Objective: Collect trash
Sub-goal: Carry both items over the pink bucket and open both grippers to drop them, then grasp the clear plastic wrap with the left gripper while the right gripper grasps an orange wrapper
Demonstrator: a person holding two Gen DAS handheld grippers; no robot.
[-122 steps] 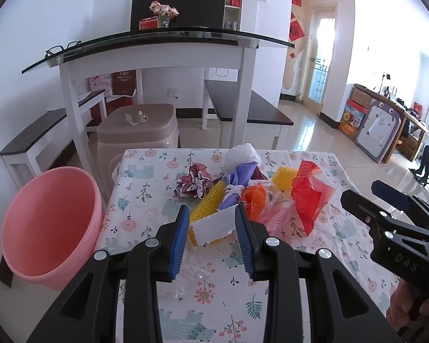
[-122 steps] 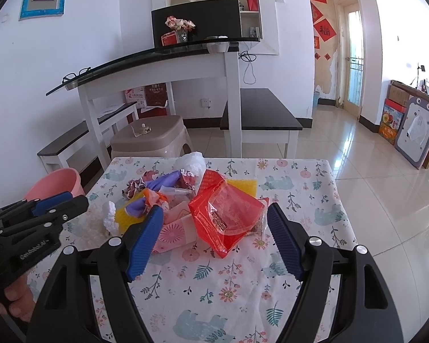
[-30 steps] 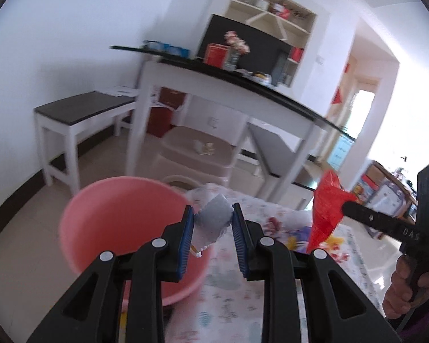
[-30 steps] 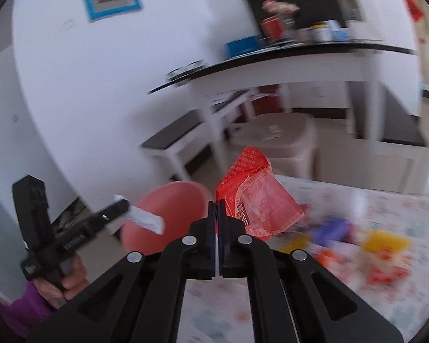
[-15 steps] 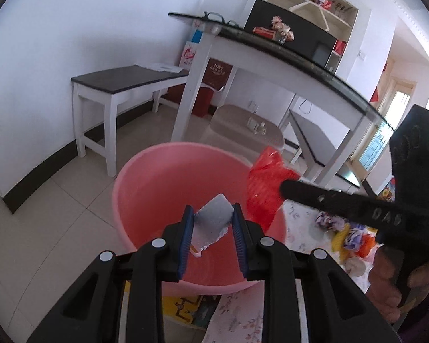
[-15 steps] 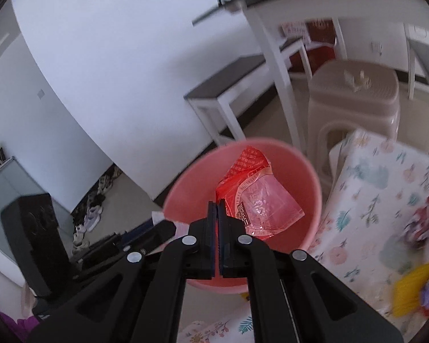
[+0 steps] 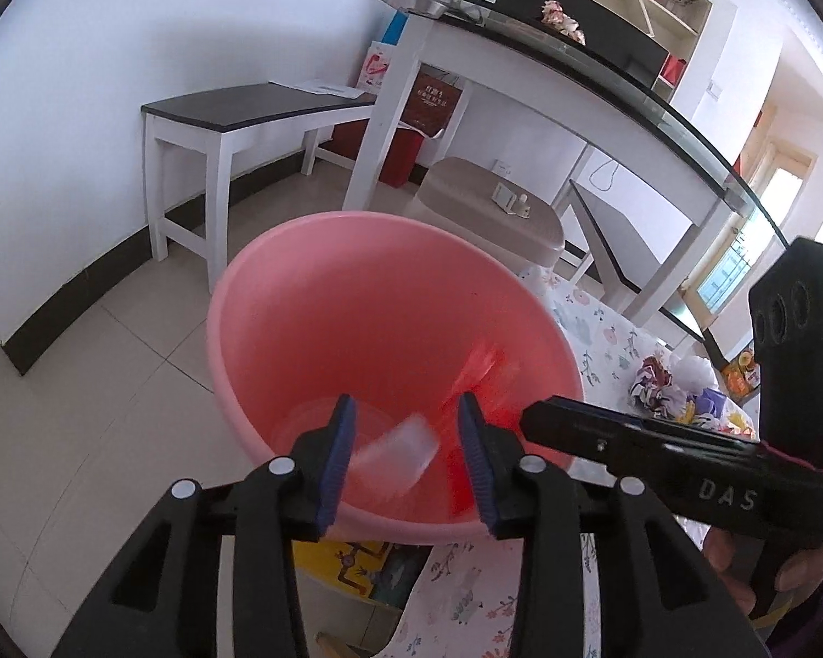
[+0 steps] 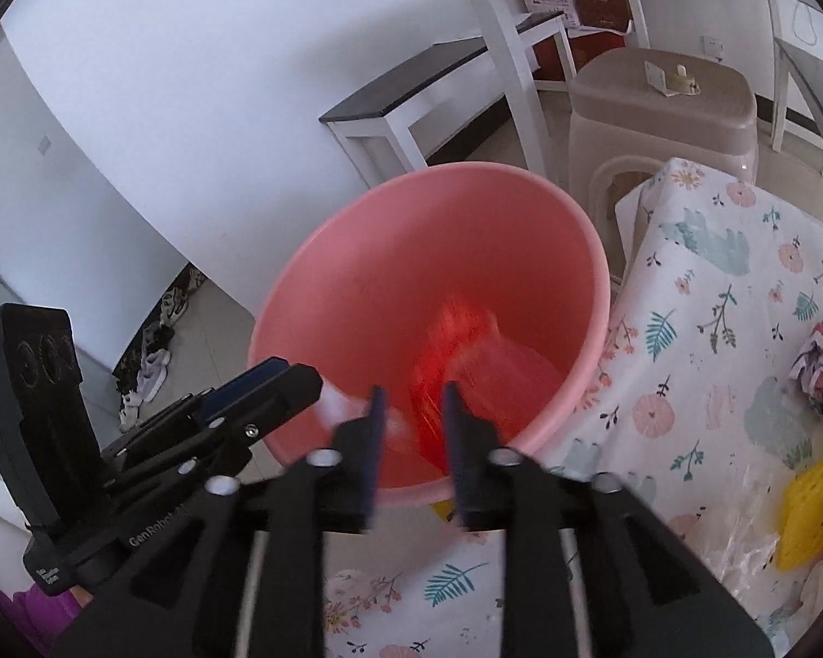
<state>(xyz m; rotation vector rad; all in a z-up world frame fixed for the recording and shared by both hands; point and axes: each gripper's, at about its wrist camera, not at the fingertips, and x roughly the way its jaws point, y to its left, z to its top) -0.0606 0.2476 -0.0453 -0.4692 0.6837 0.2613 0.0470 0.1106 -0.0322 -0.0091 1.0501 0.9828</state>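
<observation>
A pink bucket point(image 7: 302, 296) stands on the floor beside the low table; it also shows in the right wrist view point(image 8: 367, 241). My left gripper point(image 7: 406, 444) is open over the bucket's near rim, and a blurred white wrapper point(image 7: 398, 447) falls free between its fingers. My right gripper point(image 8: 411, 427) is open over the bucket too, and a blurred red plastic bag point(image 8: 466, 351) drops inside it; the bag also shows in the left wrist view point(image 7: 480, 373). More trash point(image 7: 680, 384) lies on the table; it also shows at the right edge of the right wrist view point(image 8: 817, 499).
The floral tablecloth point(image 8: 713, 340) covers the low table right of the bucket. A beige plastic stool point(image 8: 664, 104) stands behind it. A white bench point(image 7: 236, 109) and a glass-topped desk point(image 7: 548, 33) stand along the wall. Shoes point(image 8: 153, 362) lie on the floor at left.
Both grippers have opened over the bucket. The white wrapper has left the left gripper and the red bag has left the right gripper; both are falling into the bucket.
</observation>
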